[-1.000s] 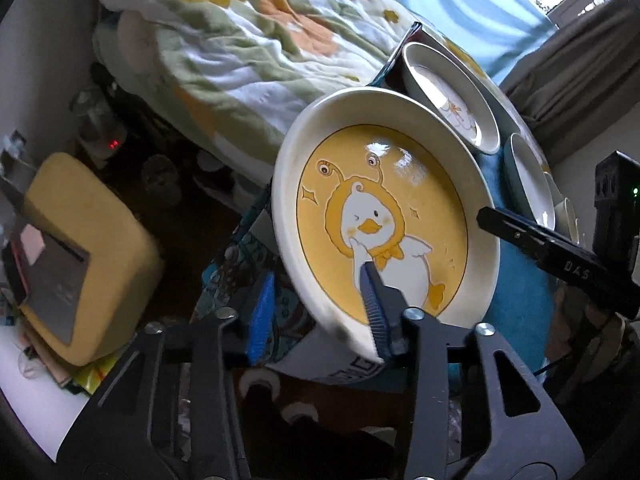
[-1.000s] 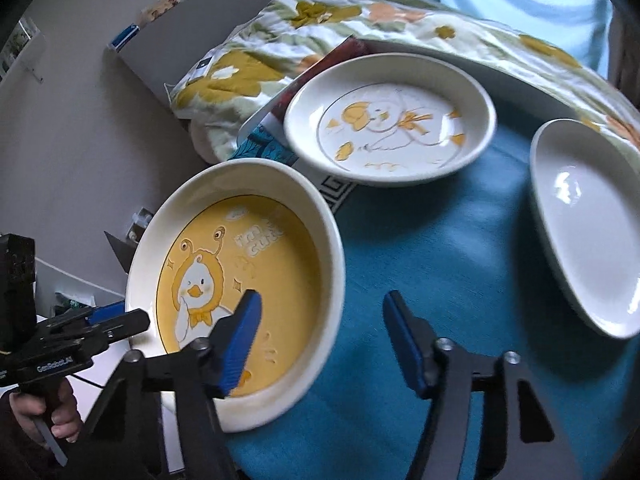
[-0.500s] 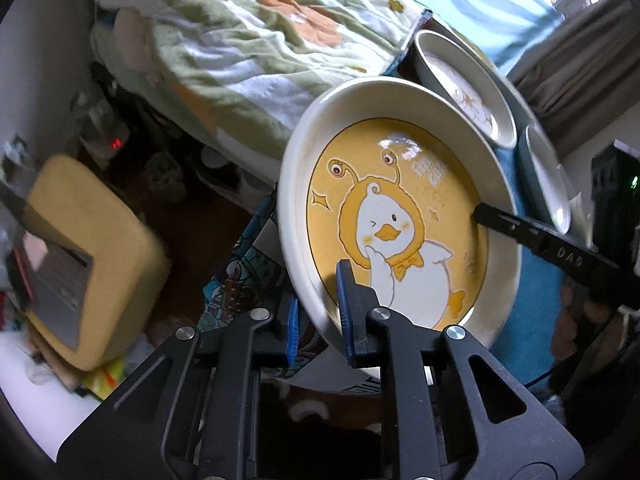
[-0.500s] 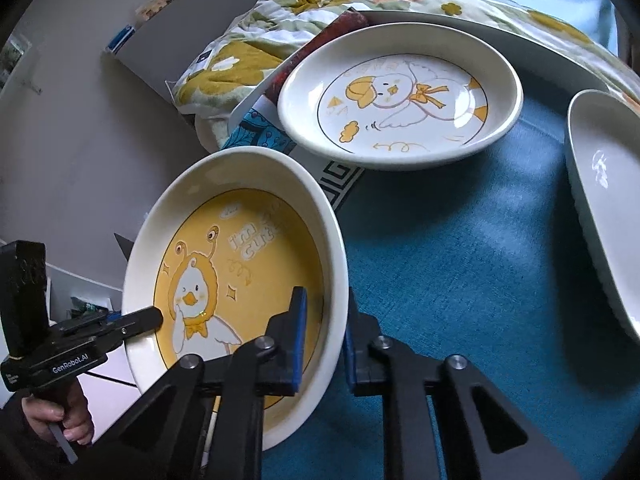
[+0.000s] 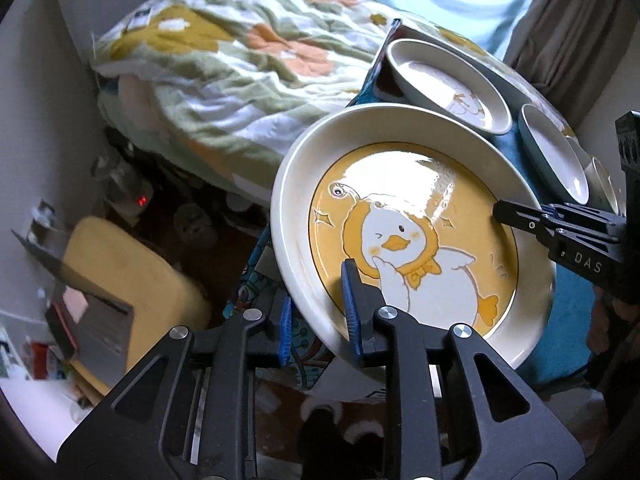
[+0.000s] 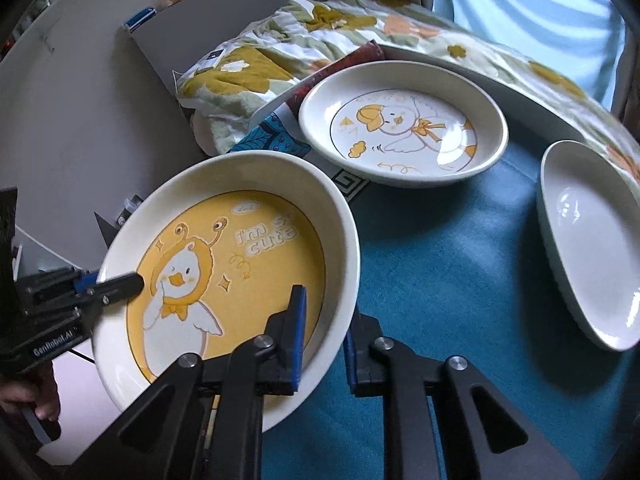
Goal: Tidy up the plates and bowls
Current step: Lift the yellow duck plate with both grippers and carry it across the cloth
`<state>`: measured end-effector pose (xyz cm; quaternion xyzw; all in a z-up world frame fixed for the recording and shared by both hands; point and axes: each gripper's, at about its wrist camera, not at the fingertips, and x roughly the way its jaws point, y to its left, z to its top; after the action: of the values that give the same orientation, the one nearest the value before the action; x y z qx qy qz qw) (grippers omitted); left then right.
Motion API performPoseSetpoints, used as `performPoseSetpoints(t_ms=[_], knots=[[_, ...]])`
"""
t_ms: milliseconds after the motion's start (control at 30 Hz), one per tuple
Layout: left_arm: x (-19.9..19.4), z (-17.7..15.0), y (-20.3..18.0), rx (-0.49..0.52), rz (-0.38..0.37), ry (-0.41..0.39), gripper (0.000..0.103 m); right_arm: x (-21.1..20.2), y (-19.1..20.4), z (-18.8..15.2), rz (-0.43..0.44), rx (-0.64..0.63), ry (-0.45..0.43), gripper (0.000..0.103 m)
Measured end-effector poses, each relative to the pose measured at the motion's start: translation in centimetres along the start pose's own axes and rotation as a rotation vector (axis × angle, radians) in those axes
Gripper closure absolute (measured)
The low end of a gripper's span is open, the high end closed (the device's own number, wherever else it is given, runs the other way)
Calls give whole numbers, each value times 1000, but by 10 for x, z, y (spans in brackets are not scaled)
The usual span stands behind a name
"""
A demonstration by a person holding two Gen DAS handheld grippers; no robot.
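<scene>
A yellow duck plate with a cream rim is held at the table's left edge. My left gripper is shut on its near rim, one finger inside, one under. My right gripper is shut on the opposite rim; it also shows in the left wrist view, and the left one shows in the right wrist view. A white duck plate sits behind on the blue cloth. A plain white plate lies to the right.
A blue cloth covers the table. A floral quilt lies on the bed behind and left. A yellow stool and floor clutter sit below the table's left edge. A curtain hangs at the back right.
Both grippers closed from open onto the yellow duck plate's rims. The plate has shifted slightly and looks a little raised and tilted.
</scene>
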<state>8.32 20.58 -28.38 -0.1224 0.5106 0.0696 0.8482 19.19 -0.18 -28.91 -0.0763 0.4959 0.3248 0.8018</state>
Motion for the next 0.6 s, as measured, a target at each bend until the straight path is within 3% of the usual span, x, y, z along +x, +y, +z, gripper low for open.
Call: performPoseSetpoints(t_ms=[267, 600], knots=[[-32, -3, -38, 90, -19, -79, 84, -43, -14, -20, -25, 57, -101, 87], [-72, -22, -153, 279, -146, -130, 84, -147, -62, -94, -181, 210, -196, 87]])
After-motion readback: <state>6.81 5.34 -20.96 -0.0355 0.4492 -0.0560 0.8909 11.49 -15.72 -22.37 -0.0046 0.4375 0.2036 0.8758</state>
